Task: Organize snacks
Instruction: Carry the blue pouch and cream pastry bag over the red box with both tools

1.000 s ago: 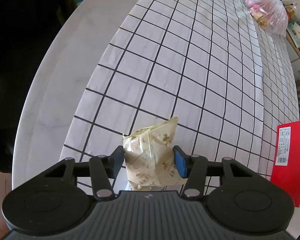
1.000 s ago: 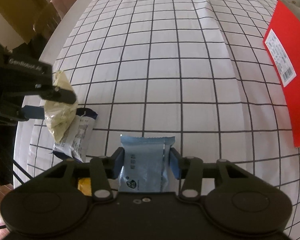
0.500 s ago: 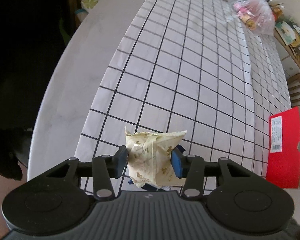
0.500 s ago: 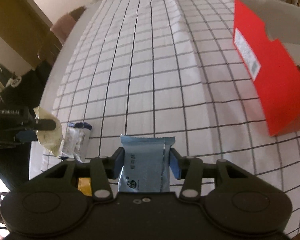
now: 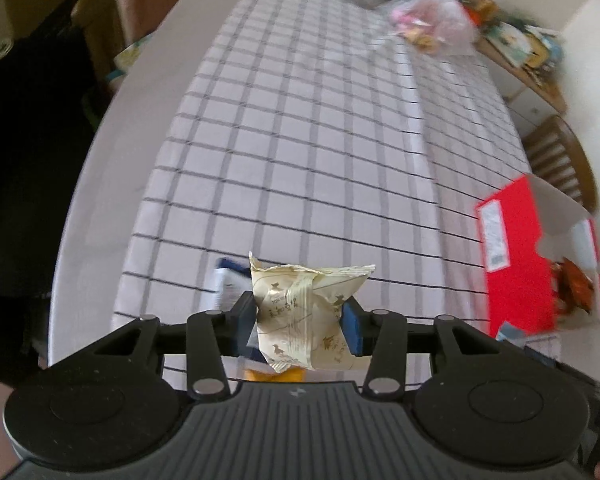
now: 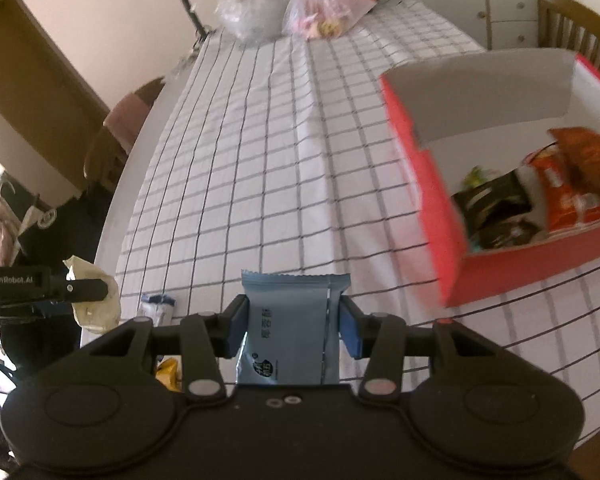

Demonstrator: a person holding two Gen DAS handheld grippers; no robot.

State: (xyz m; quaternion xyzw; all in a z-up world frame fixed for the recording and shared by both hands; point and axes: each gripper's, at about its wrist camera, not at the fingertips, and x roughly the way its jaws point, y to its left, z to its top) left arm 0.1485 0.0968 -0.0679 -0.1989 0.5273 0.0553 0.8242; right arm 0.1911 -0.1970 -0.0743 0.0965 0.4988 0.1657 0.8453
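Both cameras sit just behind their own fingers, looking steeply down along them at the checked tablecloth (image 5: pixel 300 152) from close above. Each faces toward the red box (image 6: pixel 432 200), which both views share. The right view also catches the left gripper (image 6: pixel 88 292), left of the box.

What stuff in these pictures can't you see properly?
- Left wrist view: the blue-and-white packet on the cloth is blurred and half behind the cream snack packet in the left tool.
- Left wrist view: an orange thing sits mostly under that packet.
- Right wrist view: the red box is cut by the right edge, its snacks blurred.
- Right wrist view: the blue packet print is too small to read.
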